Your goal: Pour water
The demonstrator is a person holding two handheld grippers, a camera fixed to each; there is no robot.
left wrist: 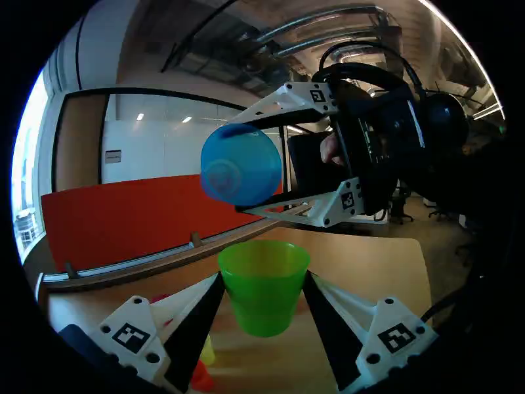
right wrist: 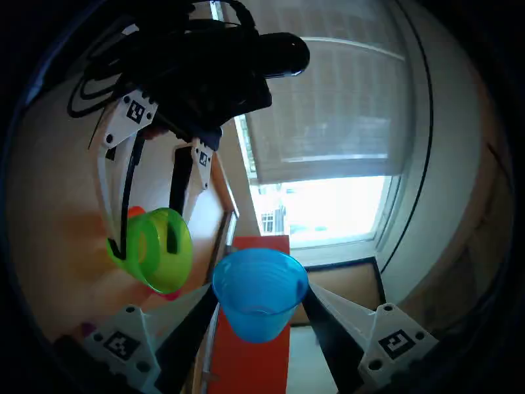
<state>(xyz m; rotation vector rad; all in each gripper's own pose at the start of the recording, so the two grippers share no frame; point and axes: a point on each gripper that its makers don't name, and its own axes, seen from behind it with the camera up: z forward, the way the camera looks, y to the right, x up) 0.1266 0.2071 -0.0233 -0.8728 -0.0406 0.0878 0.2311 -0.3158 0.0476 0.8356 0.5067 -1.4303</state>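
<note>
Wooden worktop [left wrist: 367, 262], office beyond. Left gripper view: the left claw [left wrist: 264, 284], partly closed, presses both sides of an upright green cup [left wrist: 264, 295], seemingly ready to receive. Above it, the right claw [left wrist: 230, 167] holds a blue cup [left wrist: 239, 164] tipped for pouring. Right gripper view: both fingers squeeze the blue cup, with a window [right wrist: 328, 210] behind.

Tipped blue cup [left wrist: 240, 164] hangs above upright green cup [left wrist: 264, 285].
</note>
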